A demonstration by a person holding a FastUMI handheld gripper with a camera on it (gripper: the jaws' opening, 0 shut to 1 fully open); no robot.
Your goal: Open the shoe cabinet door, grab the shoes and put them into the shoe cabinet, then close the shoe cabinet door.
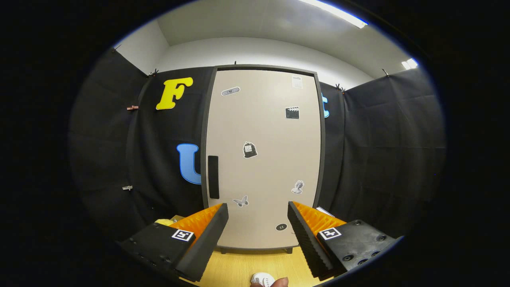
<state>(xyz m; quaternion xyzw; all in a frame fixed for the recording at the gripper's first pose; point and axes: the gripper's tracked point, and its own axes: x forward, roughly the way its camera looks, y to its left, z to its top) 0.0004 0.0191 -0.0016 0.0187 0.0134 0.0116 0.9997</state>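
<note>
The shoe cabinet (263, 159) stands in the middle of the frame, on a yellow wooden floor (239, 271). Its door (271, 135) is closed. The door is tall and thin, so its long side runs up and down. It faces straight at the camera.

The gripper (258, 239) is at the bottom of the frame. Its two fingers are spread wide apart and hold nothing. The bottom of the door shows in the gap between them, a little way ahead.

A black handle (213, 177) sits near the left edge of the door, about halfway down. It is a thin bar that also runs up and down. That is the best place to grab. The hinges are probably on the right side, so the door should swing out from the left.

The door looks hard and flat, like a board. It will not bend. It looks smooth, so the fingers could slip on the flat part. The handle gives a better hold.

Small stickers (250, 150) dot the door.

At the very bottom of the frame is a small white thing (262, 278) with a fingertip (279, 282) beside it. I cannot tell what it is.
</note>
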